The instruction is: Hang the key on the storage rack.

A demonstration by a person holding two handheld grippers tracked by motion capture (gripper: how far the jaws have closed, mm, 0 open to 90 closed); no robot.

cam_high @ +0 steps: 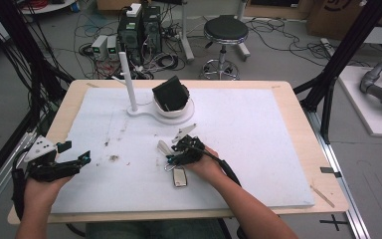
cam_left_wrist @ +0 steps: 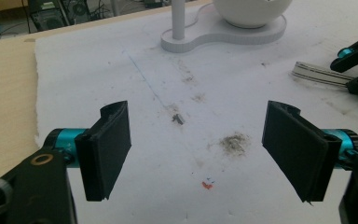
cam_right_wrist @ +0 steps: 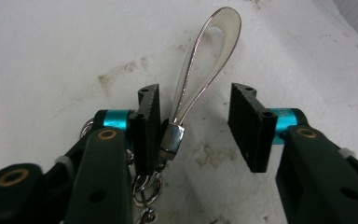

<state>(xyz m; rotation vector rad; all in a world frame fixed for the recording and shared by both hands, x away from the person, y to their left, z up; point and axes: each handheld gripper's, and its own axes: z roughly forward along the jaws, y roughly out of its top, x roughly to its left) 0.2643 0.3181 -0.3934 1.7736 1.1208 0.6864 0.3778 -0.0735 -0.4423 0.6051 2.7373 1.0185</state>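
A key ring with a pale, silvery strap loop (cam_right_wrist: 205, 56) and a metal clasp (cam_right_wrist: 171, 140) lies on the white mat (cam_high: 258, 139). My right gripper (cam_right_wrist: 196, 100) points along the strap, which runs between its jaws. The clasp touches the left pad while the right pad stands apart from it, so the gripper is open. In the high view, the right gripper (cam_high: 177, 149) sits at mid-table over the strap (cam_high: 163, 146), with a small fob (cam_high: 179, 177) just beneath the hand. My left gripper (cam_left_wrist: 198, 121) hovers wide open over stained mat at the left (cam_high: 75, 152), holding nothing.
A white stand (cam_high: 144, 112) with an upright post (cam_high: 128, 82) and a bowl holding a black object (cam_high: 170, 94) sits at the back centre. A small white pointed piece (cam_high: 185, 131) lies just beyond the right gripper. A stool (cam_high: 225, 32) and cables are on the floor behind.
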